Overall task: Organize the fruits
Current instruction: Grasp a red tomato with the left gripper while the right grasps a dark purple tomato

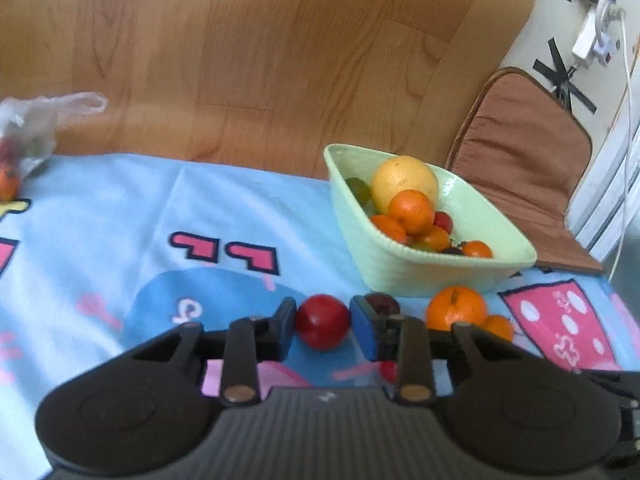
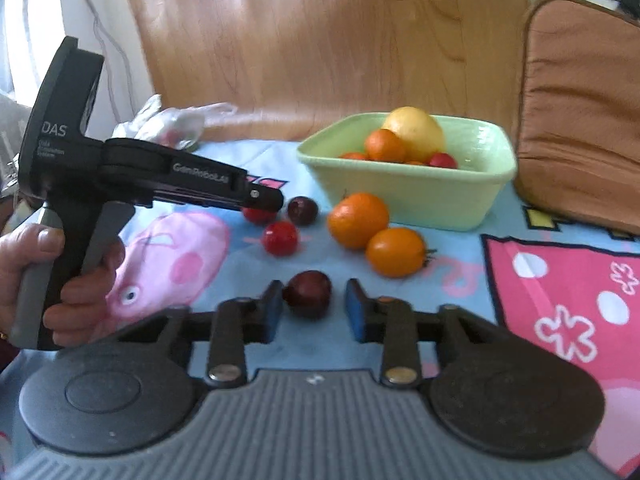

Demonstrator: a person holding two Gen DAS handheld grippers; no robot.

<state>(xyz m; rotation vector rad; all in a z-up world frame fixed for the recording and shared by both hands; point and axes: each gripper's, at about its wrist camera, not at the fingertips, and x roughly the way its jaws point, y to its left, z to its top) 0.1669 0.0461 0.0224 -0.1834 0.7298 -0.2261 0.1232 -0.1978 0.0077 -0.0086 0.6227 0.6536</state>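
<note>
We are partway through sorting the fruit. The pale green bowl (image 1: 420,272) on the blue cartoon tablecloth (image 1: 100,248) already holds a yellow grapefruit (image 1: 404,186), several oranges, a green fruit and at least one small red one. Still out on the cloth, just in front of the bowl, lie a large orange (image 2: 358,220) and a smaller orange fruit (image 2: 396,252) touching it, plus a few small red and dark fruits.

Our left gripper (image 1: 323,326) is clamped on a red fruit (image 1: 322,322), both blue pads pressing its sides. Our right gripper (image 2: 312,308) has a dark plum (image 2: 308,294) between its fingers: the left pad touches it, but a gap shows at the right pad, so we judge that grip not yet made, though the blur leaves us unsure. The hand (image 2: 36,272) holding the left tool shows at the edge of the right view.

Far off at the cloth's edge a clear plastic bag (image 1: 32,132) holds what looks like more fruit, with one orange piece beside it. So the bowl is about half filled, and the loose pieces and the bag remain.
</note>
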